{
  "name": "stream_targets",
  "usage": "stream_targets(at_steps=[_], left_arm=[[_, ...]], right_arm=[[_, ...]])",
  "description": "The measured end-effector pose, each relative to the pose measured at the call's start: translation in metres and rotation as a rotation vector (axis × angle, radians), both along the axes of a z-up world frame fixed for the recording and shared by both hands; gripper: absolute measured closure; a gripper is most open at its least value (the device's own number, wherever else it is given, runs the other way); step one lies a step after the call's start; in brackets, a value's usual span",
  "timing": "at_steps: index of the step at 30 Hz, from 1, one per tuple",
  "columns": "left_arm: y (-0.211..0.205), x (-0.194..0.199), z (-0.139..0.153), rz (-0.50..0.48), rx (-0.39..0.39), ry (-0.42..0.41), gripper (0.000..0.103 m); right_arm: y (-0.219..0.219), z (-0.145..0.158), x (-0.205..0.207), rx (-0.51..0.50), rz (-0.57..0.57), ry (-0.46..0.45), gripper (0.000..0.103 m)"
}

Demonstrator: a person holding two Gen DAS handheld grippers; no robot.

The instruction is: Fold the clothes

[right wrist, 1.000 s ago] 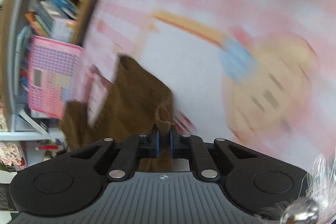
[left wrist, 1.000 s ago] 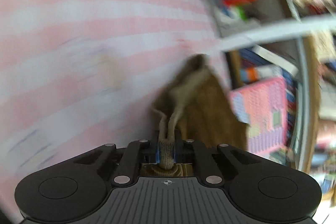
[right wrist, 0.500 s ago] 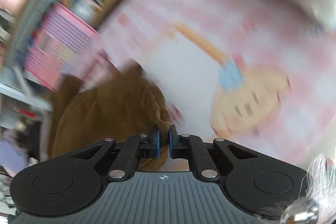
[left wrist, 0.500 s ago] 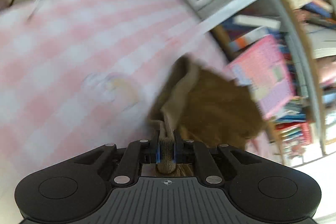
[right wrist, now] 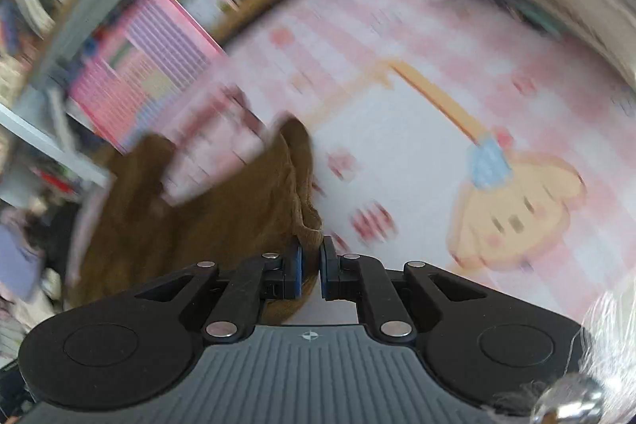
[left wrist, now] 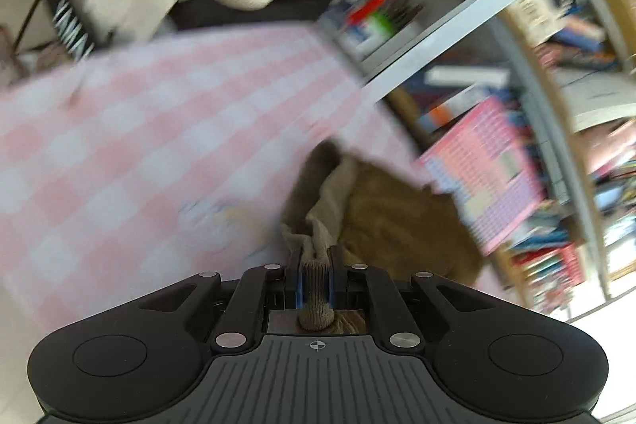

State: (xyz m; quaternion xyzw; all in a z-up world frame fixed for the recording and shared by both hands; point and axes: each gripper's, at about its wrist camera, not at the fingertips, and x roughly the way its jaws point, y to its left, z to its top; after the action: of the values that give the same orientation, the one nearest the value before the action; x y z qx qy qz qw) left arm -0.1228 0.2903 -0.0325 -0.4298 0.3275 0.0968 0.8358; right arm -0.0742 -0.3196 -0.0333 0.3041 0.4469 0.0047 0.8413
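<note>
Brown garment [left wrist: 401,221] pinched in left claw [left wrist: 315,283] and right claw [right wrist: 310,271], above pink checked cloth [left wrist: 131,161]; no legible writing.

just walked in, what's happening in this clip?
A person is folding a brown garment with two handheld grippers over a pink checked sheet. The left gripper is clamped on its ribbed edge; the right gripper pinches another edge. Both frames are motion-blurred, with cluttered bookshelves beside the sheet.
</note>
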Motion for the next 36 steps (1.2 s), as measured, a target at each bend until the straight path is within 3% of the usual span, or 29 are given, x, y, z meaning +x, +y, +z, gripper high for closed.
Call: stream_targets(at_steps=[3,7,9,10,11,12,17,20,27,31,36], left_arm=[[-0.007,-0.007,-0.012,-0.015,0.015,0.026,0.093],[-0.014,-0.005,-0.010,-0.052,0.102,0.039,0.087],[-0.014,-0.004,-0.007,-0.068,0.134,0.047,0.078],[-0.015,-0.004,-0.006,-0.071,0.165,0.066,0.066],[-0.015,-0.005,-0.003,-0.071,0.203,0.086,0.062],[-0.015,-0.008,0.001,-0.067,0.233,0.092,0.062],[-0.006,-0.025,0.025,-0.007,0.291,0.017,0.060],[-0.011,-0.024,0.038,-0.018,0.301,-0.042,0.060],[-0.064,0.003,0.041,-0.168,0.285,-0.097,0.059],[-0.099,0.018,0.035,-0.239,0.307,-0.077,0.059],[-0.131,0.033,0.028,-0.230,0.306,-0.031,0.059]], right_arm=[[0.000,-0.019,-0.008,-0.028,-0.013,0.058,0.095],[0.008,-0.023,-0.013,-0.086,-0.015,0.038,0.094],[0.013,-0.021,-0.013,-0.117,-0.010,0.033,0.082],[0.015,-0.019,-0.014,-0.134,-0.010,0.030,0.075],[0.016,-0.016,-0.014,-0.151,-0.010,0.026,0.063],[0.017,-0.013,-0.015,-0.166,-0.013,0.019,0.061],[0.010,0.008,-0.020,-0.216,-0.038,-0.039,0.059],[0.010,0.025,-0.020,-0.245,-0.031,-0.091,0.058],[0.038,0.061,0.006,-0.257,0.134,-0.184,0.050],[0.057,0.076,0.037,-0.273,0.241,-0.222,0.046],[0.079,0.077,0.102,-0.281,0.407,-0.244,0.041]])
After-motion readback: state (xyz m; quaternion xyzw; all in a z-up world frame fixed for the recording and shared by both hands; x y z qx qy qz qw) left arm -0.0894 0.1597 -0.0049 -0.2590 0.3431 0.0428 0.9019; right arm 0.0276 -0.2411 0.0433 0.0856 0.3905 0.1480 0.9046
